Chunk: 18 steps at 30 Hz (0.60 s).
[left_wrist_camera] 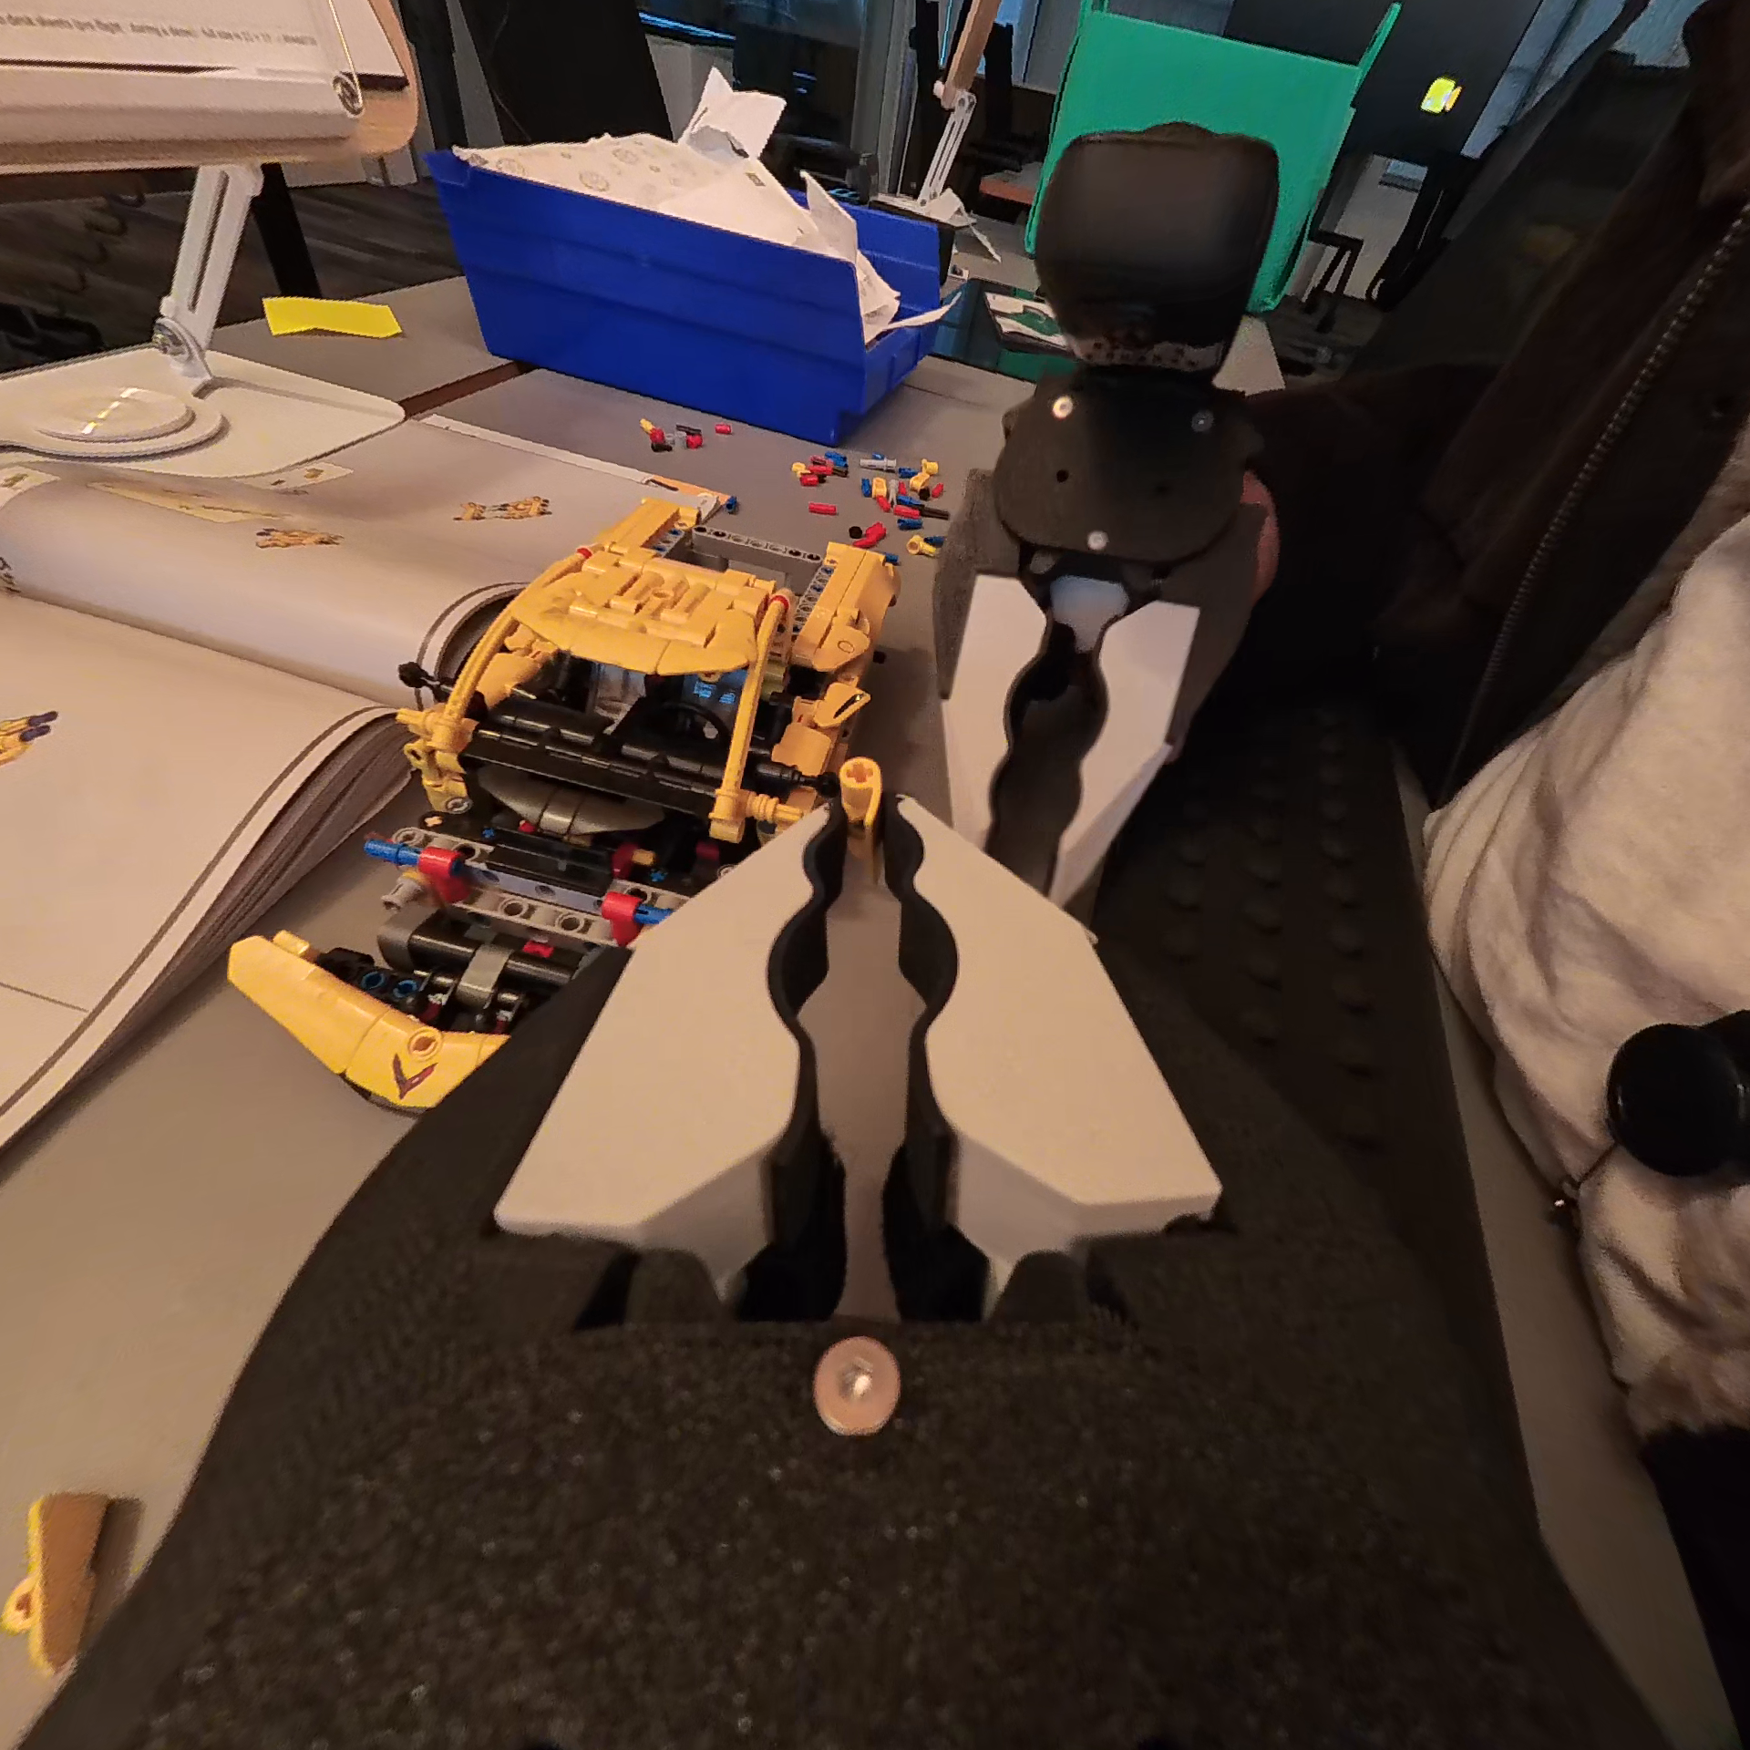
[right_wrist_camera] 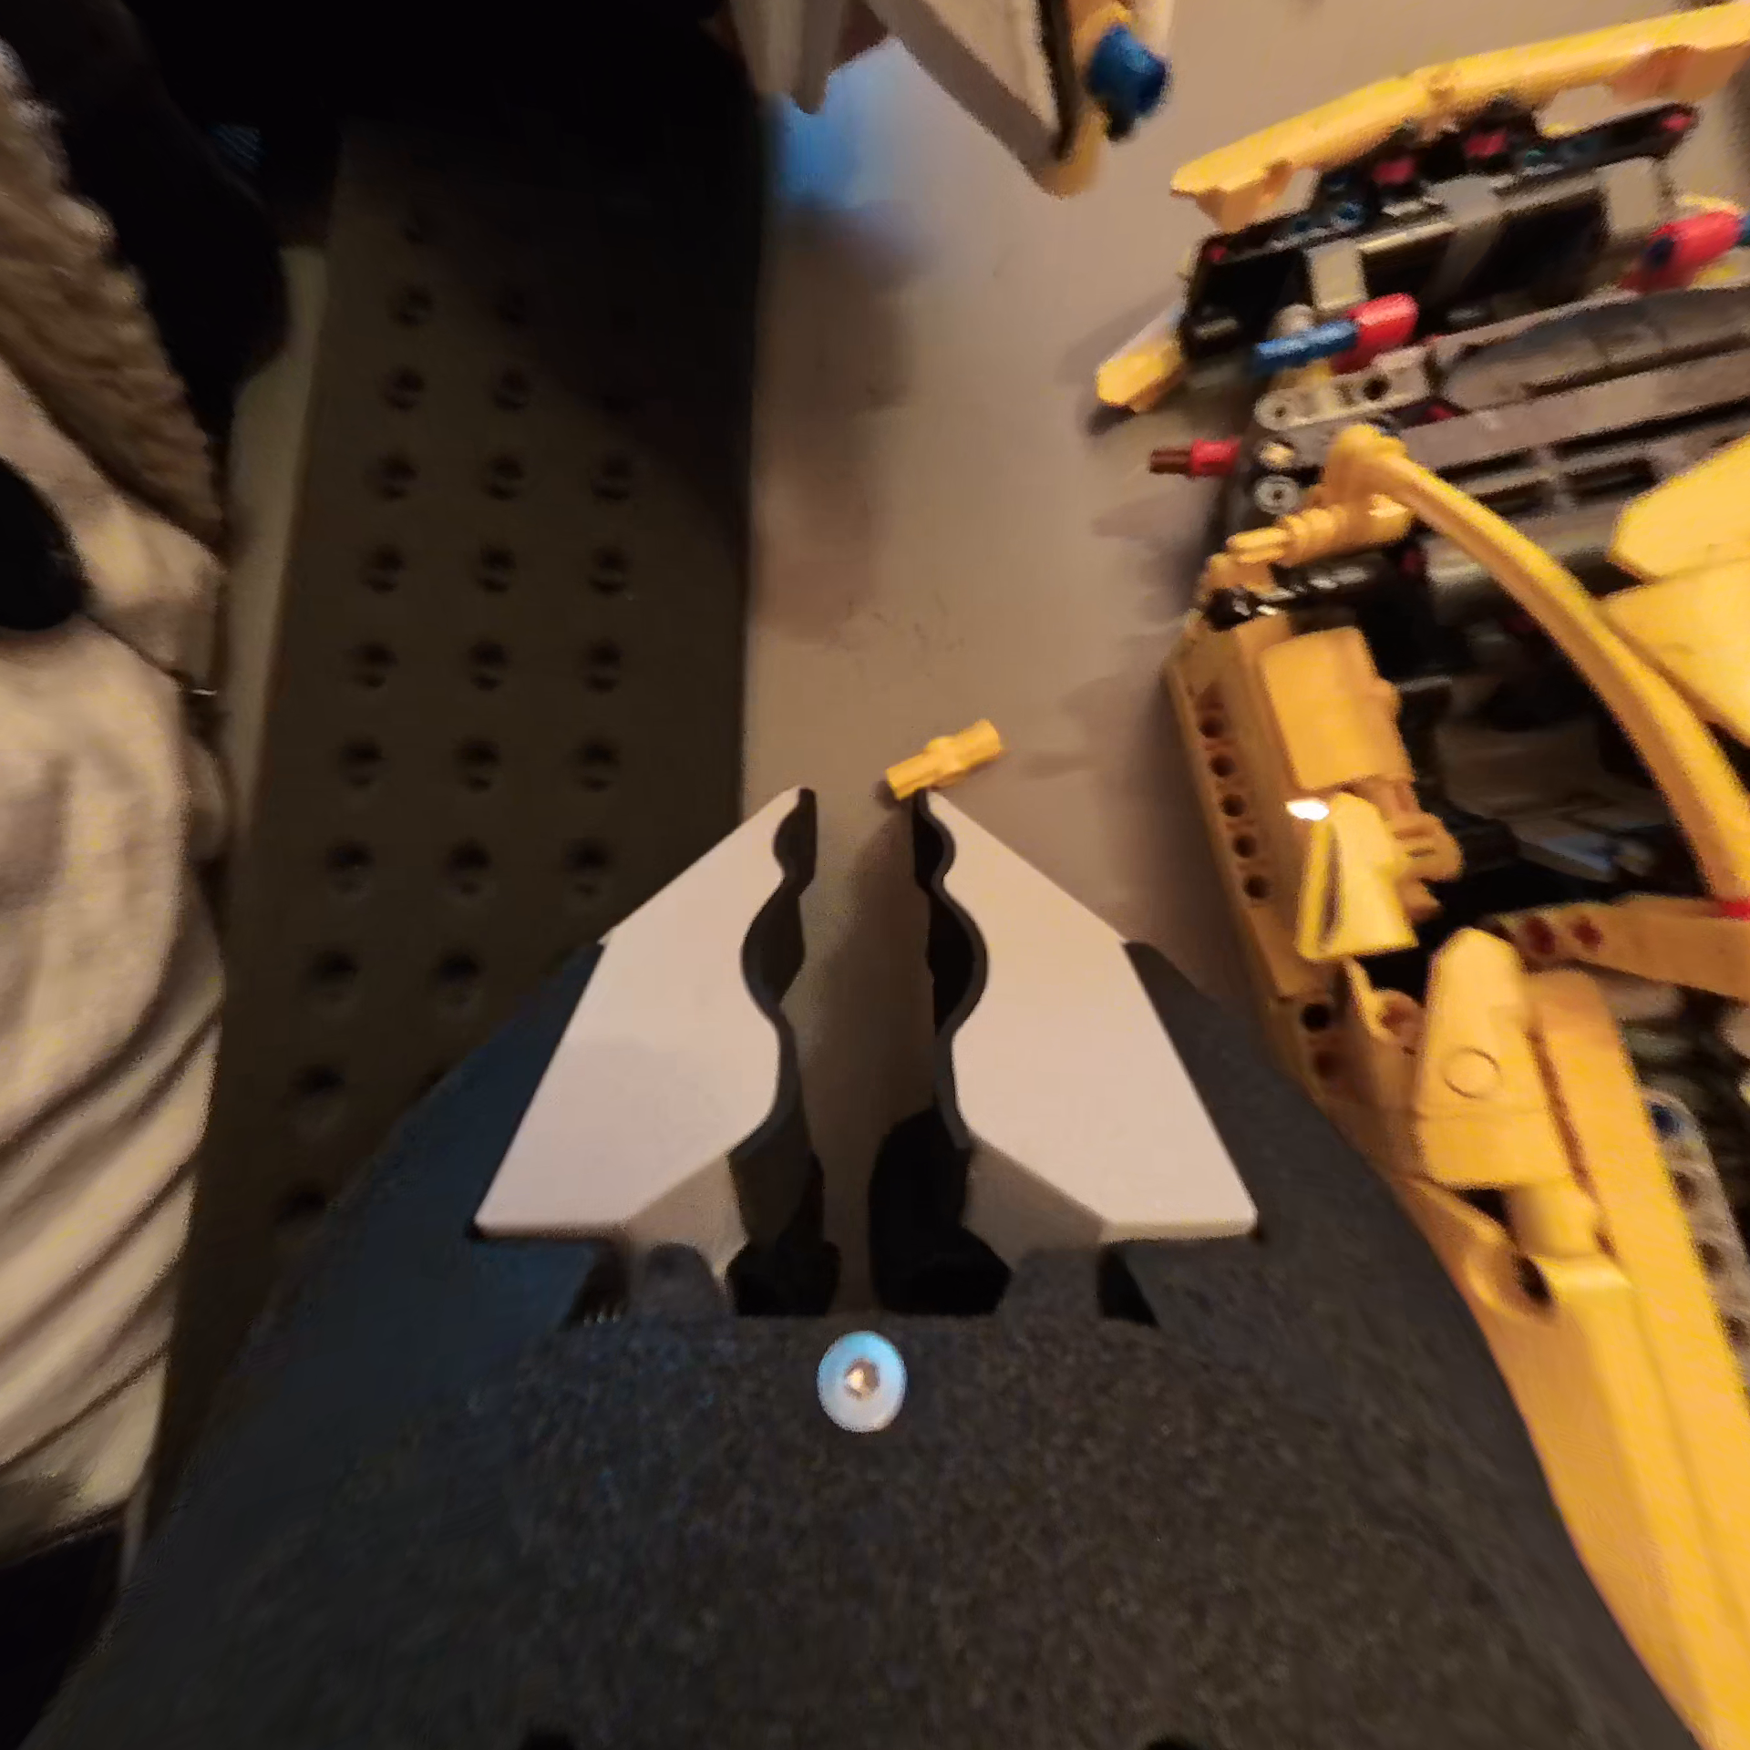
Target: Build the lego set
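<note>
In the left wrist view, the left gripper [left_wrist_camera: 860,822] fills the lower middle of the frame, its two grey fingers pinched on a small yellow connector piece [left_wrist_camera: 860,795] that stands upright between the tips. Just beyond it, centre left, sits the yellow lego car [left_wrist_camera: 644,720], part built, with black beams and red and blue pins exposed at its near end and a curved yellow bumper [left_wrist_camera: 350,1018] low on the left. An open instruction booklet [left_wrist_camera: 170,758] lies against the car's left side. Further up, a scatter of small loose pieces [left_wrist_camera: 881,488] lies on the grey table [left_wrist_camera: 189,1231], with a blue bin [left_wrist_camera: 682,294] holding crumpled paper behind them. The right gripper [left_wrist_camera: 1042,824] comes down from the upper right of this view, pointing at the table beside the car. In the right wrist view, which is blurred, its fingers stand a little apart with nothing between them; a yellow pin [right_wrist_camera: 944,769] lies on the table just past the right fingertip, and I cannot tell if the two touch. The car [right_wrist_camera: 1420,758] runs down the right edge of that frame, a dark perforated mat [right_wrist_camera: 473,568] down the left, and the tip of the other gripper, with a blue pin [right_wrist_camera: 1125,71], shows at the top.
</note>
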Motion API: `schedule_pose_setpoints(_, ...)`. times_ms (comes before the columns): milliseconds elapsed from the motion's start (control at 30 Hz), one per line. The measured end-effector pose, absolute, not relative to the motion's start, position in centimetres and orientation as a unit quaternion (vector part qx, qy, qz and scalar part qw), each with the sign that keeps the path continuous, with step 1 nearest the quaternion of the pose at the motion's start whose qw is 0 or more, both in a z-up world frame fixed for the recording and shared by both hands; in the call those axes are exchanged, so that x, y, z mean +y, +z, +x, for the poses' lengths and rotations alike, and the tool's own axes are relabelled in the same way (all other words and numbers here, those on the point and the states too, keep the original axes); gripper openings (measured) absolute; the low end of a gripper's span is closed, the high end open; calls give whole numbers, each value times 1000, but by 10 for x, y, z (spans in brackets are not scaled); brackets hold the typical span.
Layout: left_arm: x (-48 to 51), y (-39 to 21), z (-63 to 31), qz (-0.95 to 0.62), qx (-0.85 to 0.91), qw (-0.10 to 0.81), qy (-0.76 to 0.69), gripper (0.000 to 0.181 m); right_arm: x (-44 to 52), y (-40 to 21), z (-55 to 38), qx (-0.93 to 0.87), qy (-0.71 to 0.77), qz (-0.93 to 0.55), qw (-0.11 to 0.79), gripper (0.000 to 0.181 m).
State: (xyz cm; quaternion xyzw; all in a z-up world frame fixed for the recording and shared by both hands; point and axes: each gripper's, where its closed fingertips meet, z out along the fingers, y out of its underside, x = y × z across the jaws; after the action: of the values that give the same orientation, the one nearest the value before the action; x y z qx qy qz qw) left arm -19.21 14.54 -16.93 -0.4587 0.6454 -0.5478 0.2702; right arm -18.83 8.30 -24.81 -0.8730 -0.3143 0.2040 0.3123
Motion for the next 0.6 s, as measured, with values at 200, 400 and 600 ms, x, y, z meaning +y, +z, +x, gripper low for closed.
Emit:
schedule_pose_setpoints(200,146,-170,-192,-459,645,271,-548,7,93,-236,-181,-347,177,-849,357,27)
schedule_pose_setpoints(400,143,-170,-193,-454,648,265,-551,7,101,-248,-186,-400,137,-820,386,34)
schedule_pose_setpoints(600,139,-160,-196,-435,638,262,-579,7,101,-251,-188,-410,150,-814,383,24)
